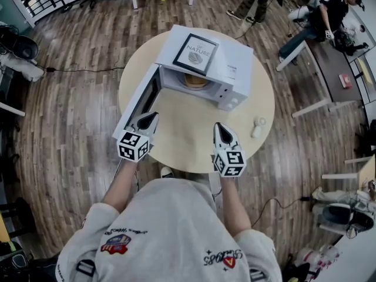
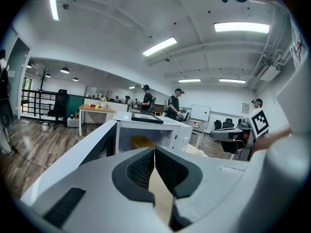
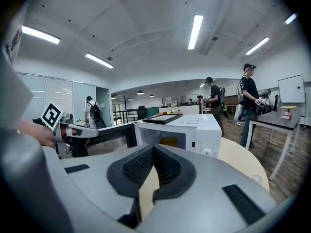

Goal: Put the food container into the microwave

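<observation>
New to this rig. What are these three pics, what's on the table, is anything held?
No robot: a person holds a gripper in each hand. One picture is from a head camera looking down; the others ride on the left gripper and right gripper, looking along their jaws. On the round table: a white microwave, door open, tan food container inside, framed print on top, and a small white bottle nearby. Both grippers are shut, holding nothing.

Open microwave door (image 1: 140, 101) juts out left — tabletop (image 1: 188, 128) ahead bare.
</observation>
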`<state>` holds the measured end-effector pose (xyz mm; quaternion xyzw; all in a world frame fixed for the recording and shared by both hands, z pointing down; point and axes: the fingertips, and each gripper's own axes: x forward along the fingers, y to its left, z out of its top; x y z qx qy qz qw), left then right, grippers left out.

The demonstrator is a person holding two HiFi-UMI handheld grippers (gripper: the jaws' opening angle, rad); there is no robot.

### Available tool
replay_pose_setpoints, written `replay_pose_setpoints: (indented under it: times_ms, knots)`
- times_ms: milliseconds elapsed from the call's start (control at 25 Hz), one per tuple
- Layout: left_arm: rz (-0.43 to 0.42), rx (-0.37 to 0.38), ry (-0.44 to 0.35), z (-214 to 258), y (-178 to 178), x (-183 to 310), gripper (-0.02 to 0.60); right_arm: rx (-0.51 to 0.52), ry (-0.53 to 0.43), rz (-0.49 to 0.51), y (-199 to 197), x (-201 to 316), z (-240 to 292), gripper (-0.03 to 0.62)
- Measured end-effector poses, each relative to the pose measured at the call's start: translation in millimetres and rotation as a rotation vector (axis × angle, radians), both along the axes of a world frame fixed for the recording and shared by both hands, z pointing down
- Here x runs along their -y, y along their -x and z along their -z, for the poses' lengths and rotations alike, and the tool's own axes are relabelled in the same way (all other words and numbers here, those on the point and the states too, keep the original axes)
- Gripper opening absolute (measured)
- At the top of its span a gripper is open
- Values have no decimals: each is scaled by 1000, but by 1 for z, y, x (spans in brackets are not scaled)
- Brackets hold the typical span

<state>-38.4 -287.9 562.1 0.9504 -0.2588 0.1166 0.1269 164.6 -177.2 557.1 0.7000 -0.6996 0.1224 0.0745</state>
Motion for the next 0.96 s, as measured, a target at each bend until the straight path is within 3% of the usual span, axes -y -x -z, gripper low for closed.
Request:
replay_pose_setpoints:
  times_ms: [960]
  knots:
    - [-20,-2,14,-5,-2,-12,9,-33,20,33,11,-10,-3,3]
